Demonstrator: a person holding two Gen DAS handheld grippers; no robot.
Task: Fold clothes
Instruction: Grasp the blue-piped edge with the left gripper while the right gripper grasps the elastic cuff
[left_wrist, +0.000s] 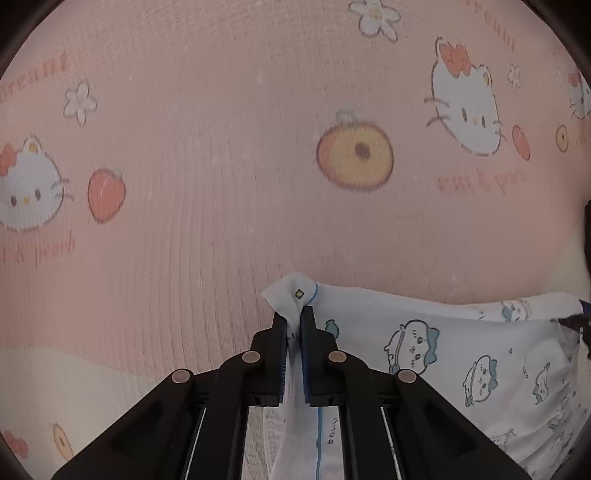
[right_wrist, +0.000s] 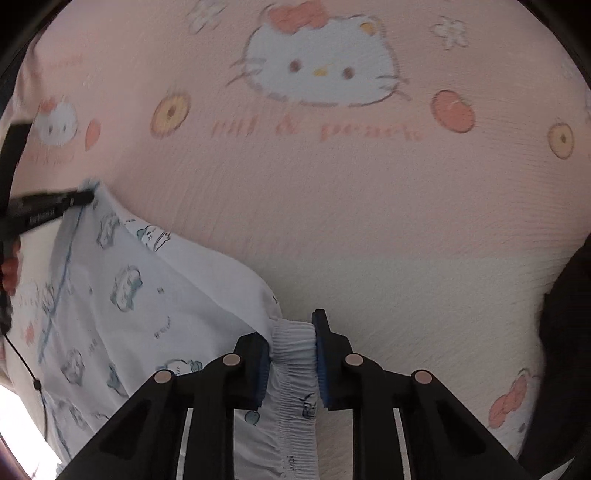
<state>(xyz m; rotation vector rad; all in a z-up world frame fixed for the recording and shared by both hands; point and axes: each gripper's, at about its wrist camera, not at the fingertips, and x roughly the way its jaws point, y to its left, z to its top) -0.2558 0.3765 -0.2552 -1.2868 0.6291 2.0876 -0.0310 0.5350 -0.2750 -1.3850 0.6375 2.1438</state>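
A white garment (left_wrist: 443, 354) printed with small blue cartoon figures hangs stretched between both grippers over a pink cartoon-cat sheet (left_wrist: 221, 166). My left gripper (left_wrist: 294, 314) is shut on a corner of it, with a blue seam line running down between the fingers. In the right wrist view the garment (right_wrist: 155, 295) spreads to the left, and my right gripper (right_wrist: 291, 332) is shut on its gathered elastic waistband (right_wrist: 293, 354). The left gripper (right_wrist: 79, 197) shows at the far left of that view, pinching the other corner.
The pink sheet (right_wrist: 332, 203) with cat faces, peaches and flowers fills the background, with a cream band (right_wrist: 406, 295) near the bottom. A dark shape (right_wrist: 565, 350) stands at the right edge of the right wrist view.
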